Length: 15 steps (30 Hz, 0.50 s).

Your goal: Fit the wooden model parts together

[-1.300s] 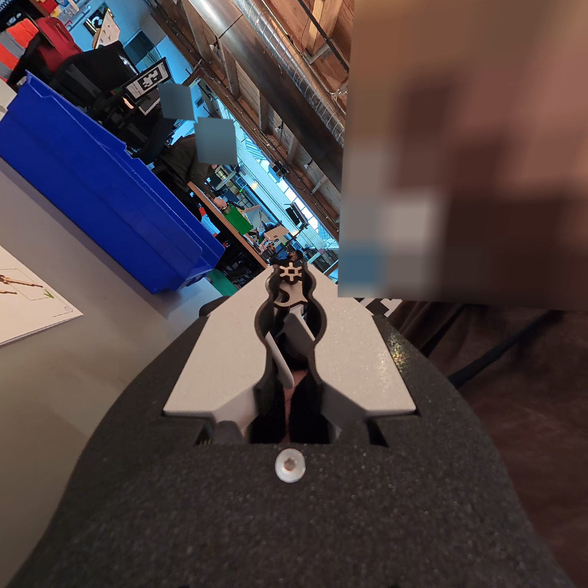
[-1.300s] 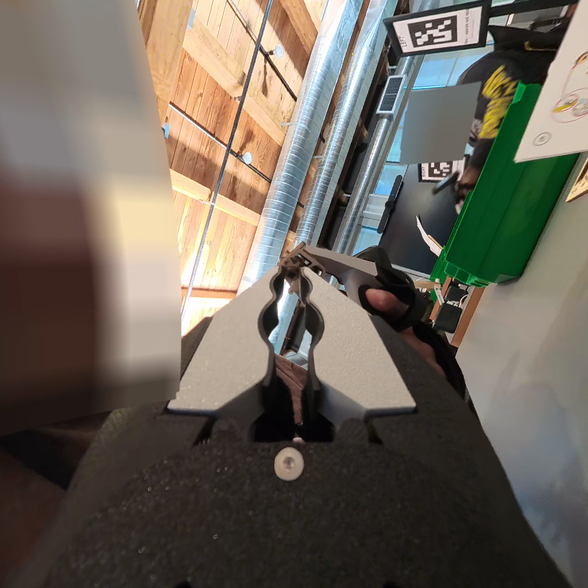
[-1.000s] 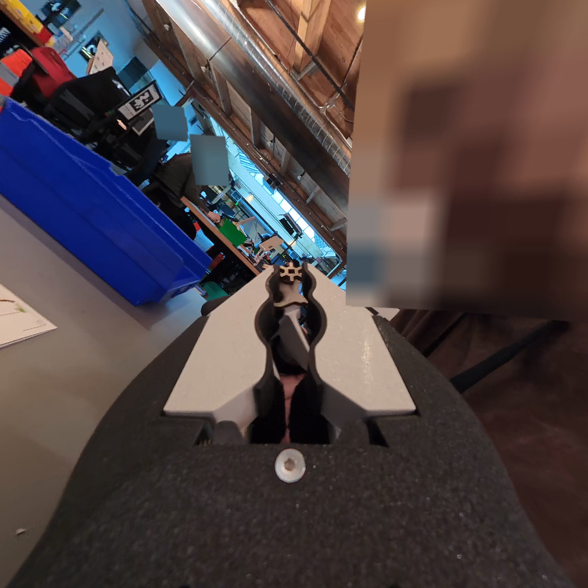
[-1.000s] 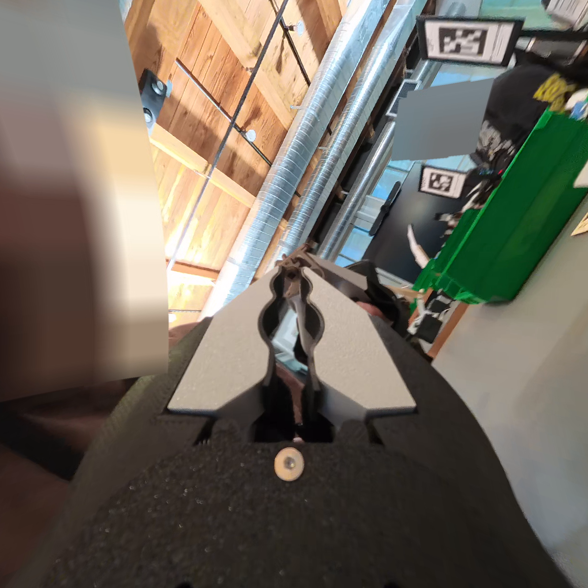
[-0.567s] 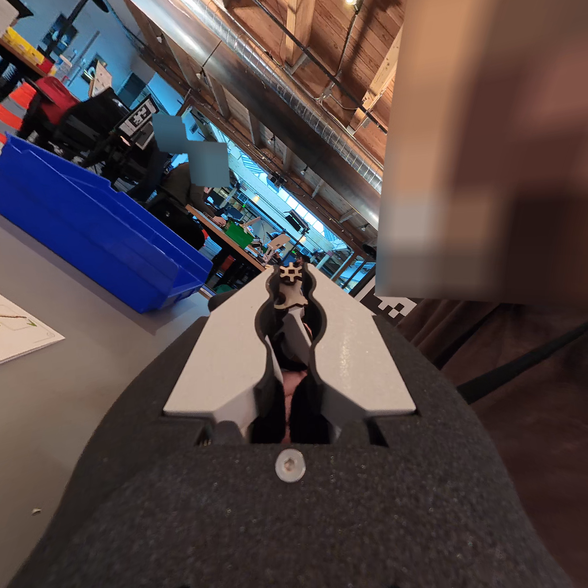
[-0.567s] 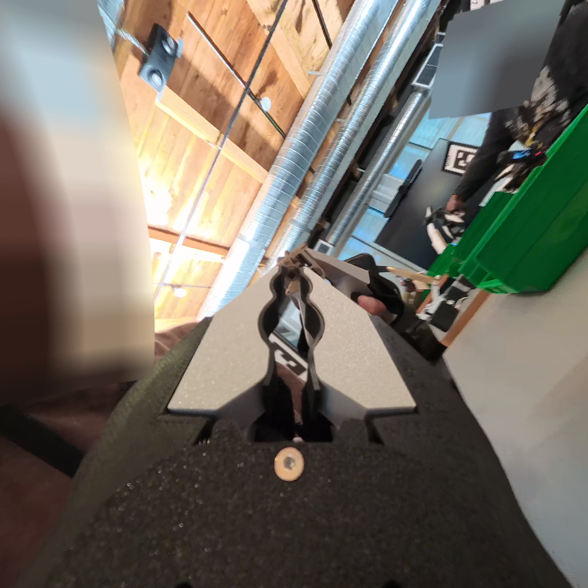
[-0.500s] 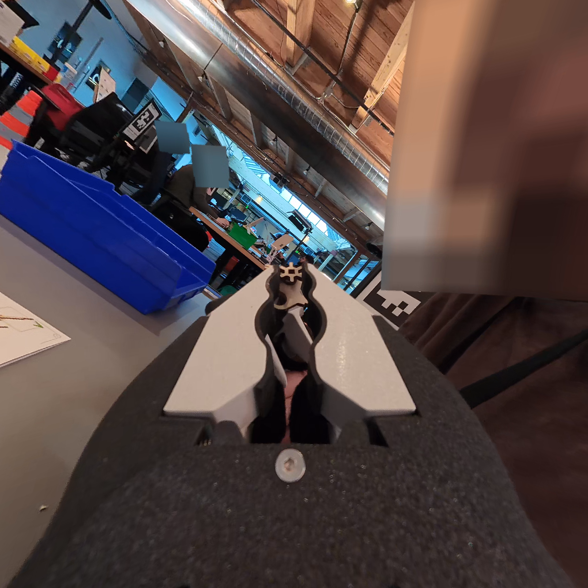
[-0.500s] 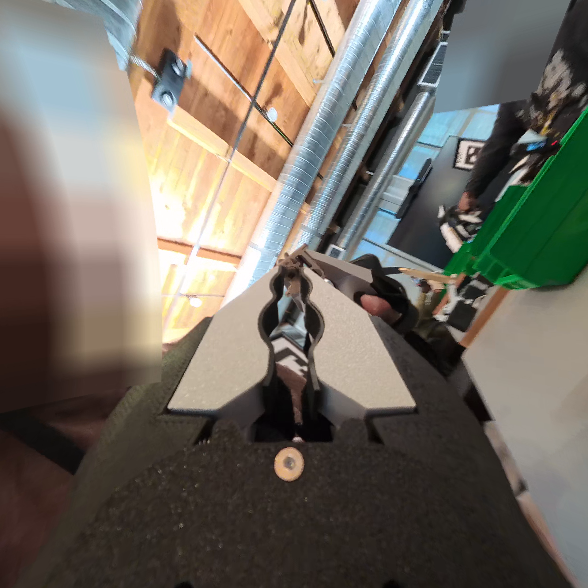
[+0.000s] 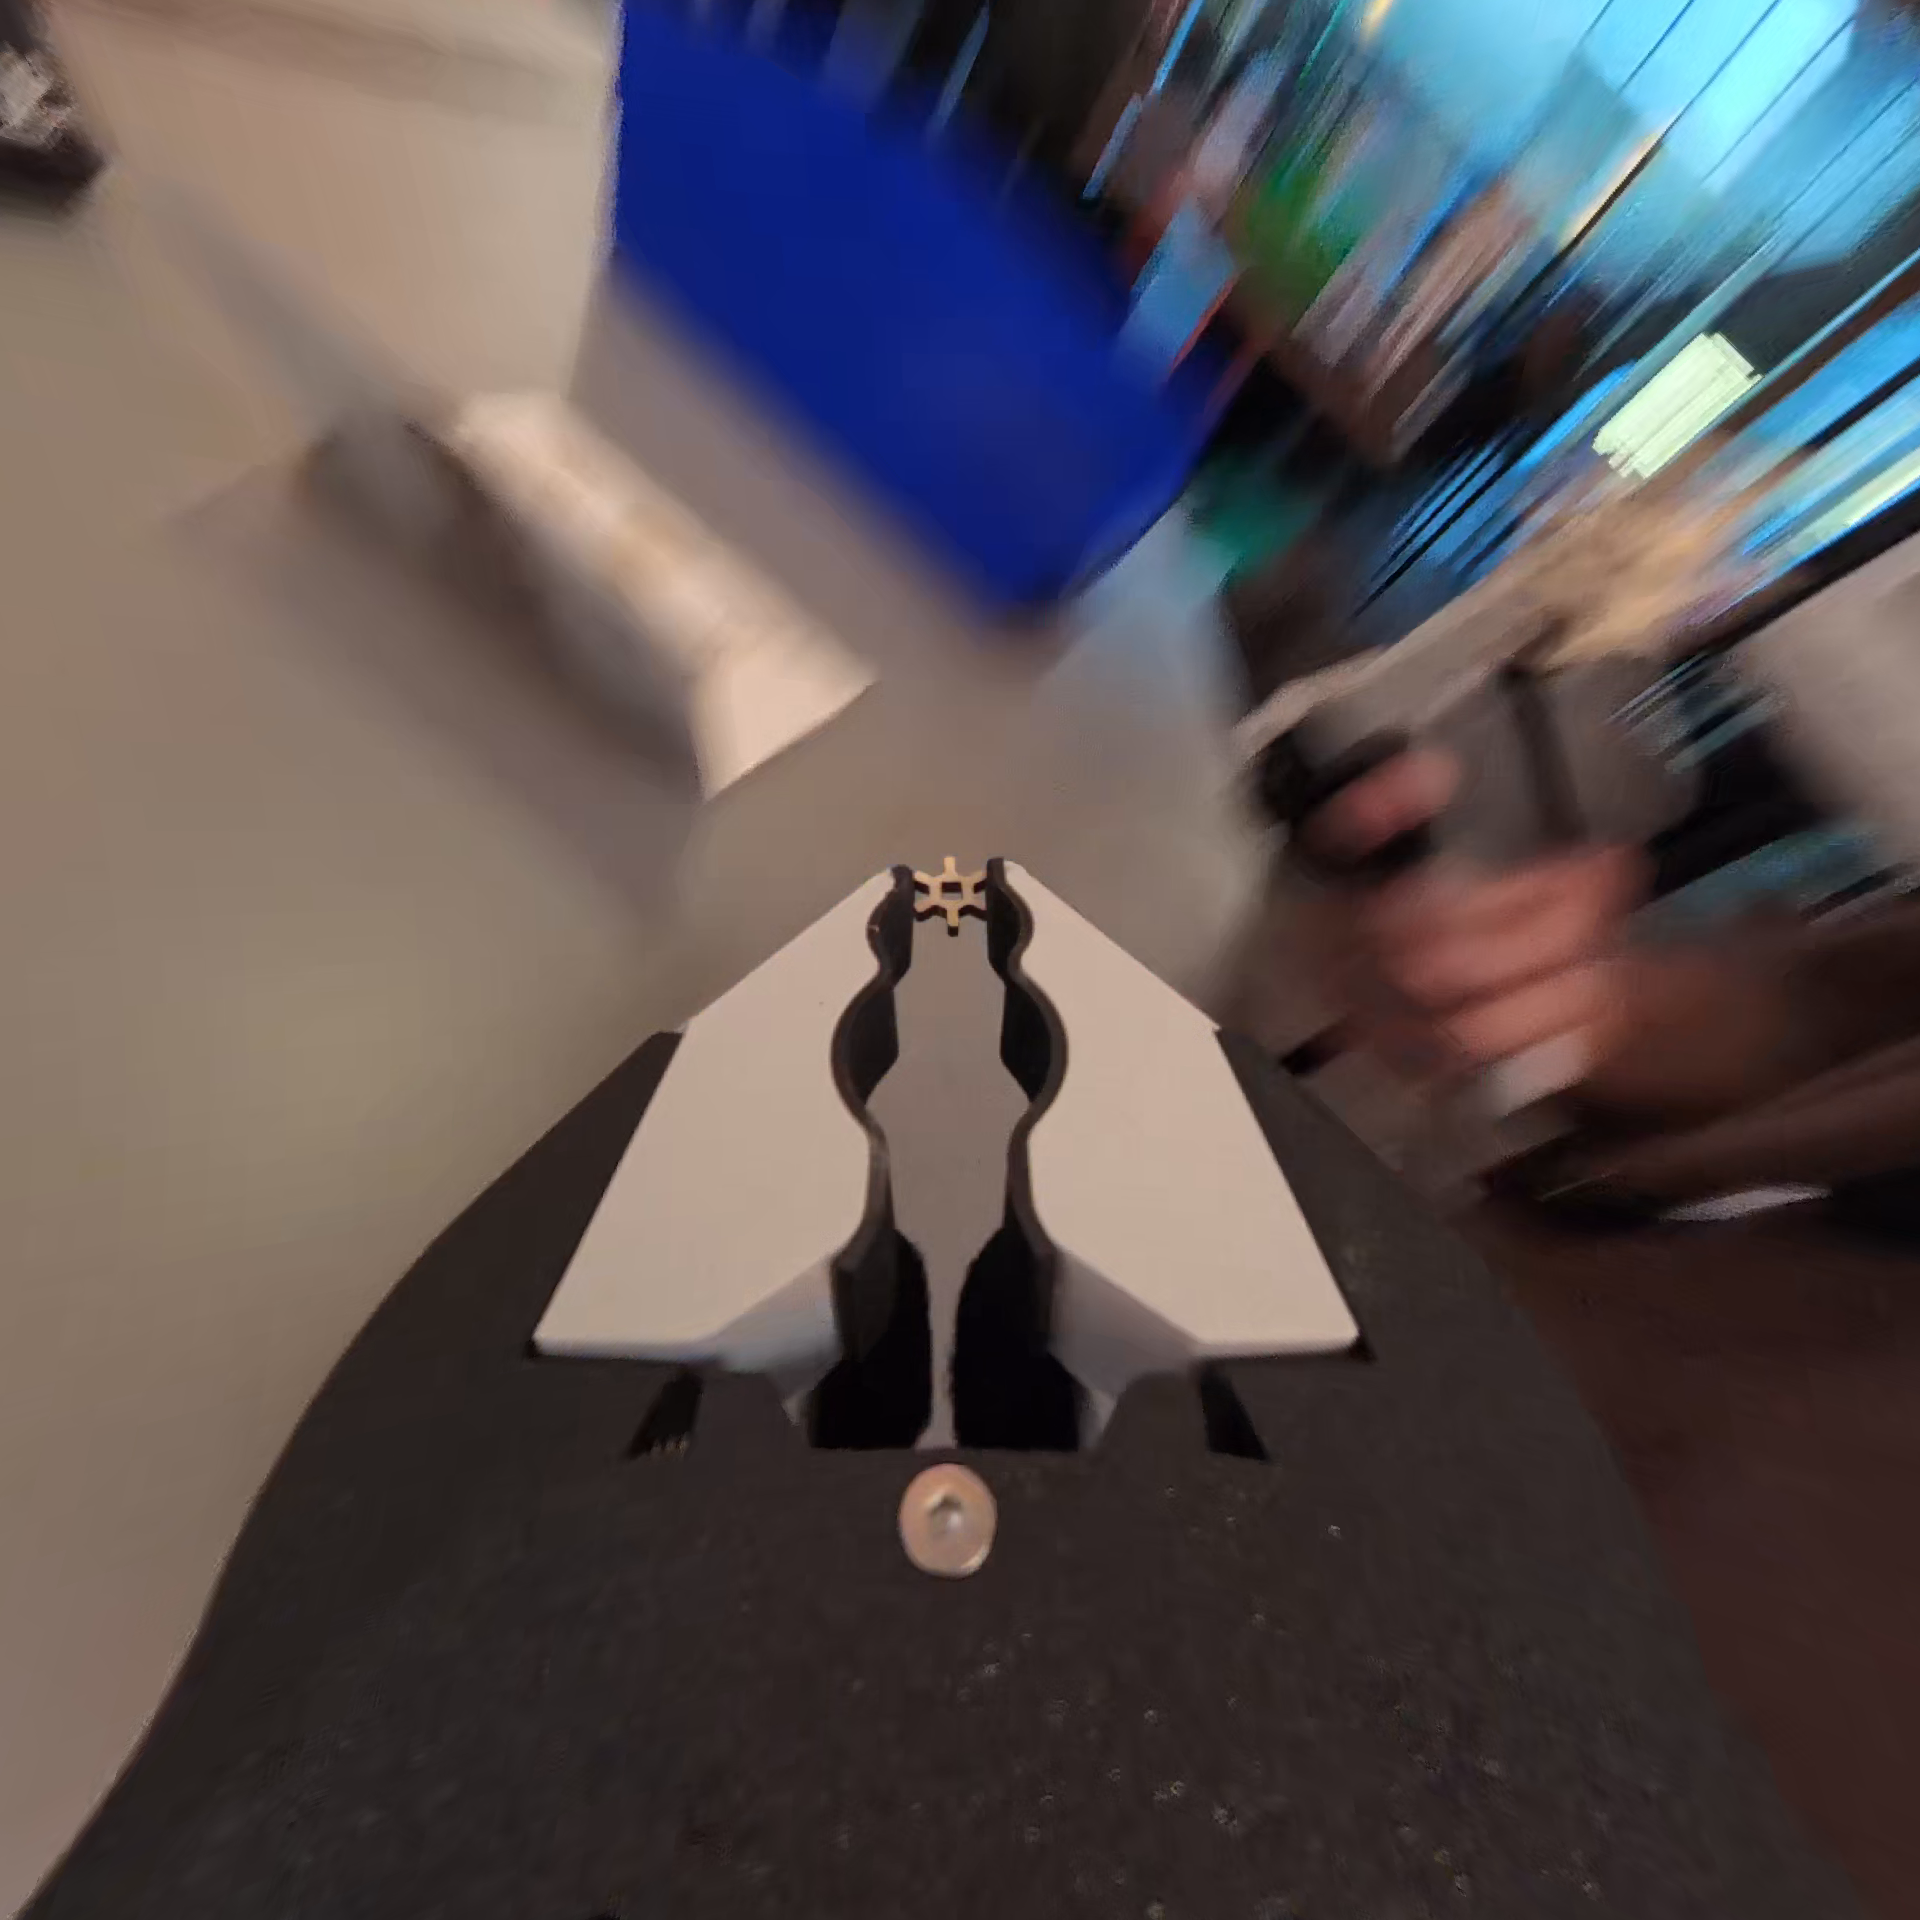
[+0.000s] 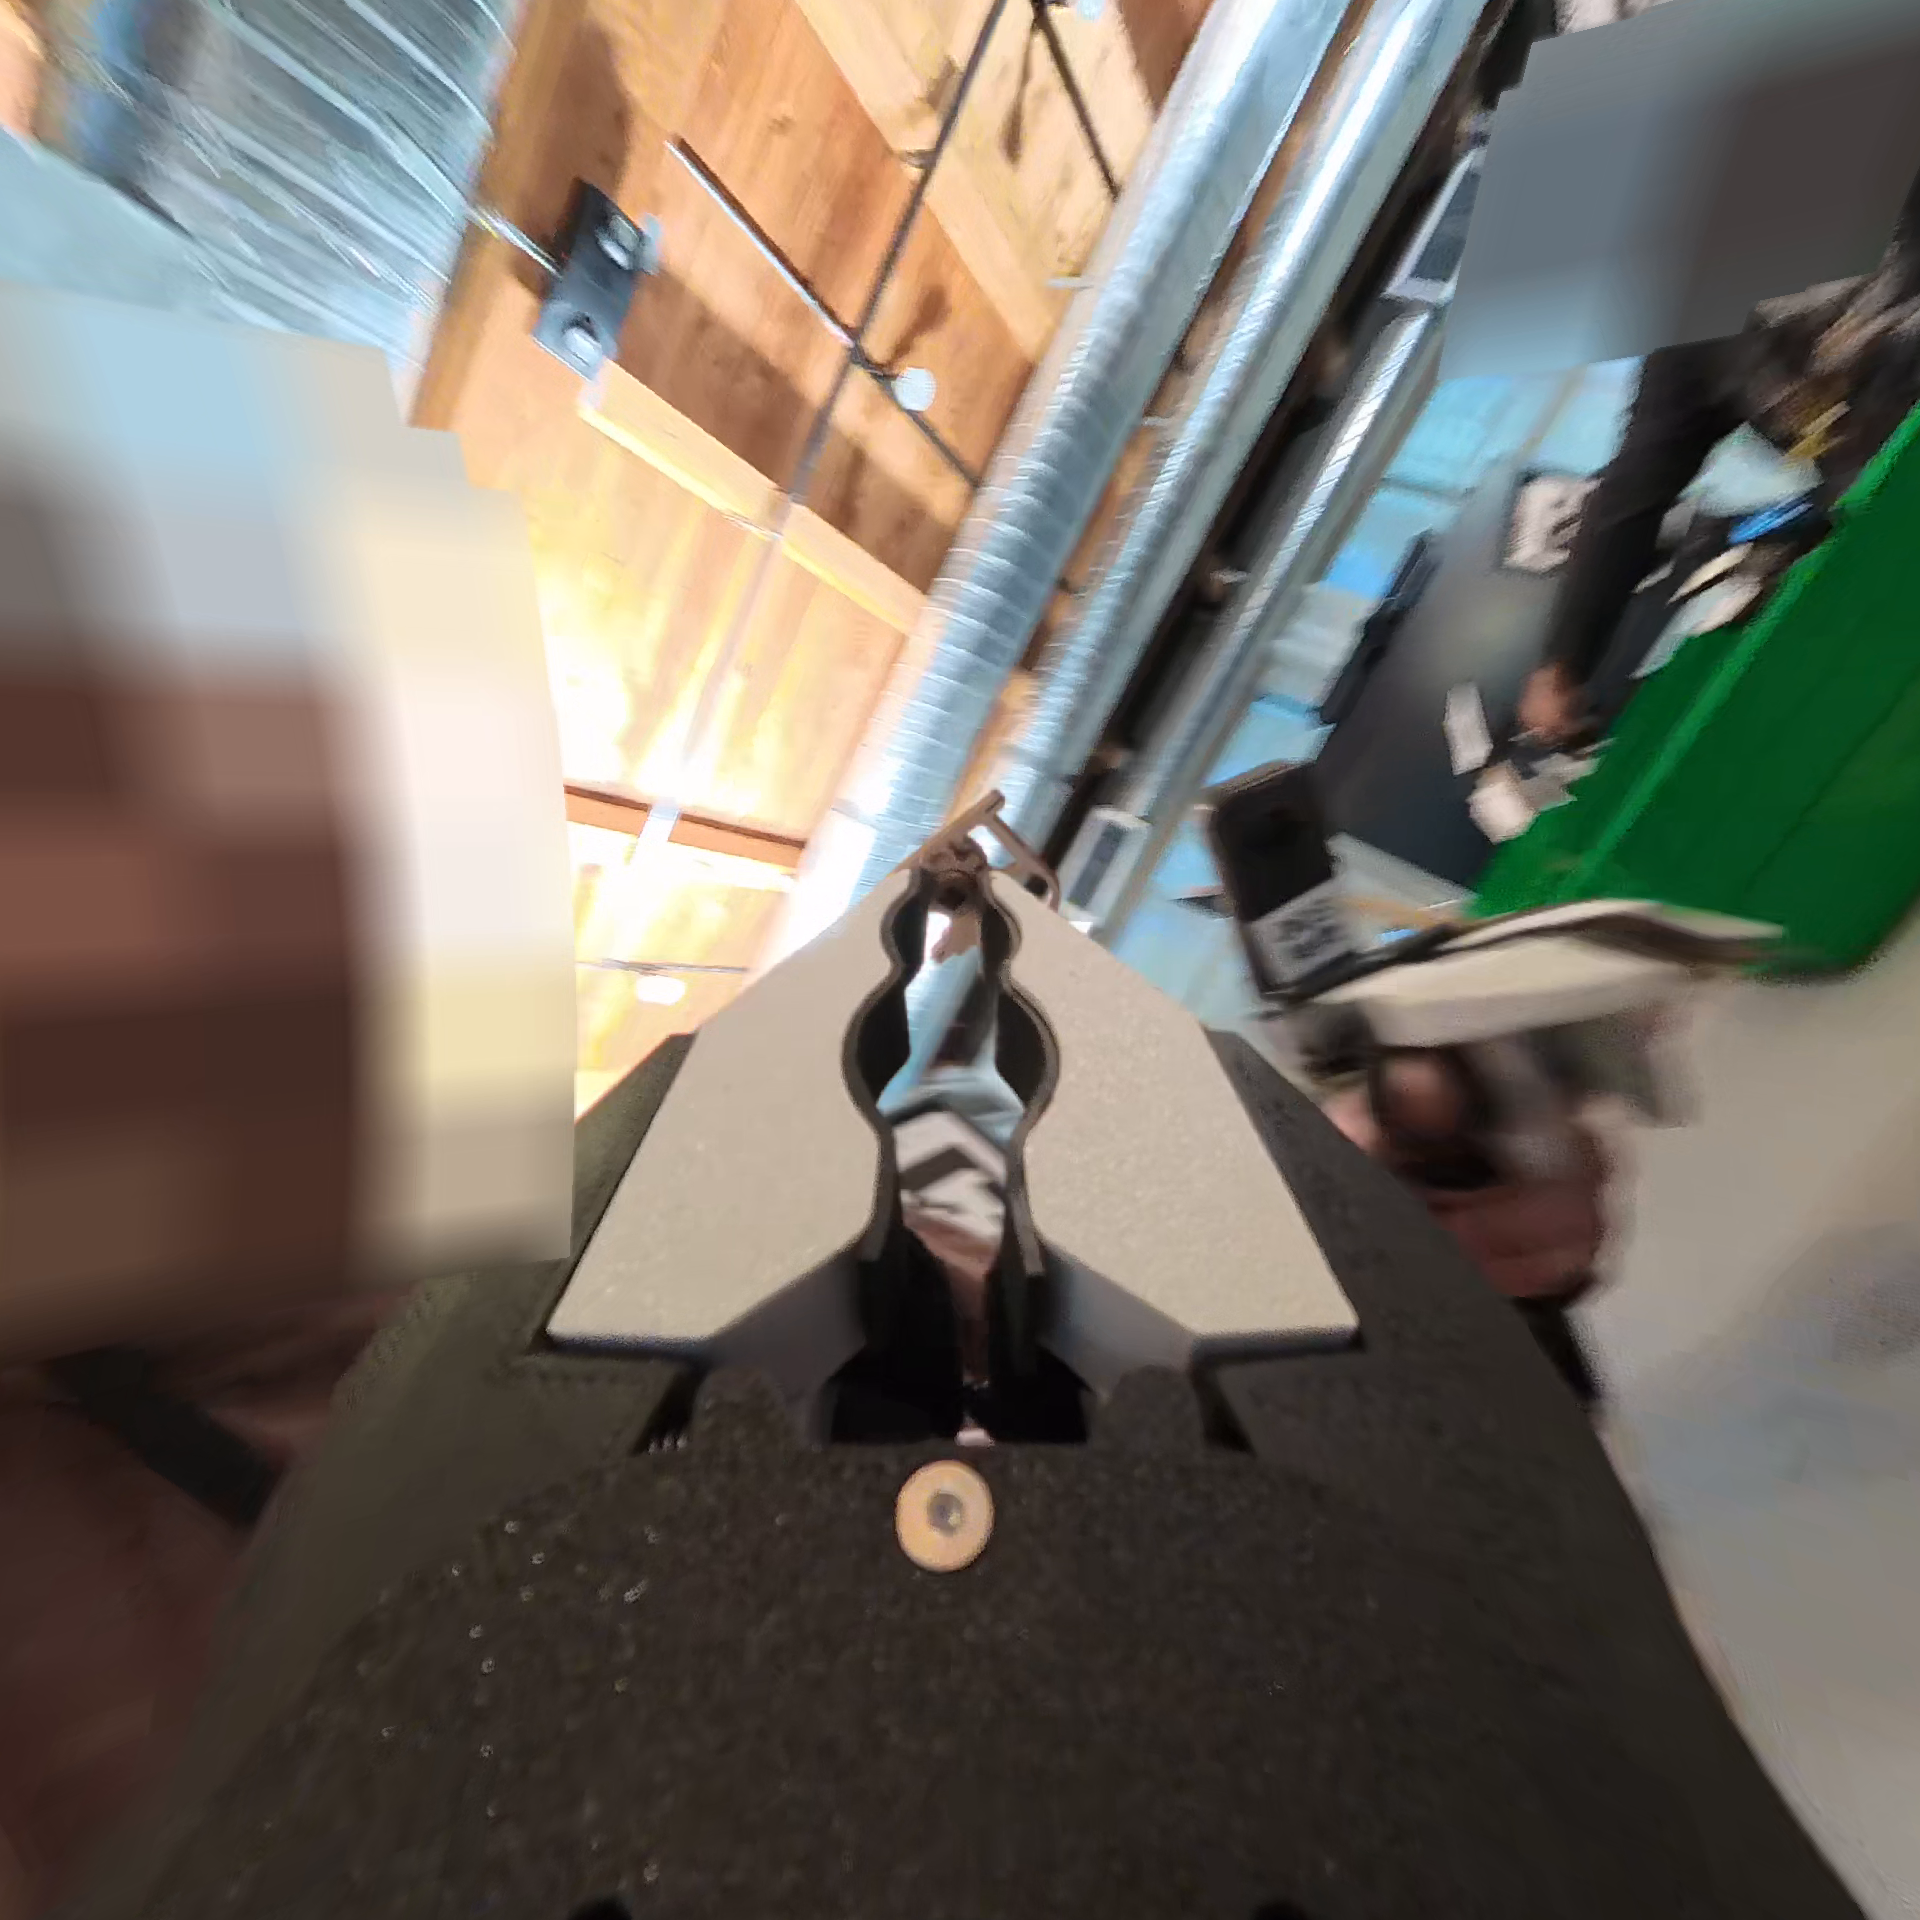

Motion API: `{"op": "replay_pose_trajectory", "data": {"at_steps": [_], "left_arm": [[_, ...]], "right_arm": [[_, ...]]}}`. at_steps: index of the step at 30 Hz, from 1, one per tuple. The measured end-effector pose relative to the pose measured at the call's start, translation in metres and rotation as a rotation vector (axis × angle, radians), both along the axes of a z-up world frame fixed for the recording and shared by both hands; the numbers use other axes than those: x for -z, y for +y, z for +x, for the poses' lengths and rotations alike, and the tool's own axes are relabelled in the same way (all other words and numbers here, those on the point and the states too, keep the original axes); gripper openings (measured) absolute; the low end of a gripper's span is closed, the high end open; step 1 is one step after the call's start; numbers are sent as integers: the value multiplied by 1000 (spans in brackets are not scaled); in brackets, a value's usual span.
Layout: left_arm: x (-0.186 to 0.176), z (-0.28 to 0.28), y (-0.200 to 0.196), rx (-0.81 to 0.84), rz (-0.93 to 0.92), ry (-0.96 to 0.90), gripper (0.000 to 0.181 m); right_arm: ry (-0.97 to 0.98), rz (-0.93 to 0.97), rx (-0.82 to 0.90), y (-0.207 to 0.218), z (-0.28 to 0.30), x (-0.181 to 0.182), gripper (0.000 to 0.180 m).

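My left gripper is shut on a small pale star-shaped wooden part, pinched at the fingertips above the grey table. My right gripper is raised toward the ceiling and shut on a thin dark wooden part that sticks out past the tips. The two grippers are apart. In the right wrist view the left gripper shows blurred at the right, held by a hand. In the left wrist view a blurred hand shows at the right. Both views are motion-blurred.
A blue bin stands on the table ahead of the left gripper, with a white paper sheet in front of it. A green bin stands at the right of the right wrist view. A person stands behind it.
The grippers, tip to tip before, have separated. The left gripper has swung fast down toward the table with the star part. The right gripper stays raised with its thin part.
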<state>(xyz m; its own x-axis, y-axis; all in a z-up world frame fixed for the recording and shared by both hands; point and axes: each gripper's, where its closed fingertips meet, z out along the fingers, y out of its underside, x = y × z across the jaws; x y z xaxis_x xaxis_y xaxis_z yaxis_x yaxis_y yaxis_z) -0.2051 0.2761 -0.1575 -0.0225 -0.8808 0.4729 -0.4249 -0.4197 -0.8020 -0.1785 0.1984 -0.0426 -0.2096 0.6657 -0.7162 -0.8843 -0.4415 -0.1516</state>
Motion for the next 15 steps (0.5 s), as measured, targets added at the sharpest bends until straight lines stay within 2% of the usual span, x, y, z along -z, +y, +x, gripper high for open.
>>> {"op": "replay_pose_trajectory", "data": {"at_steps": [3, 9, 15], "left_arm": [[40, -11, 21, -24, 182, 204, 11], [64, -27, 44, -35, 509, 392, 12], [73, -30, 53, -60, 537, 439, 11]], "right_arm": [[82, -10, -32, 1, 6, 3, 8], [-29, -25, 13, 5, 11, 7, 8], [-125, -93, 21, 11, 5, 21, 8]]}}
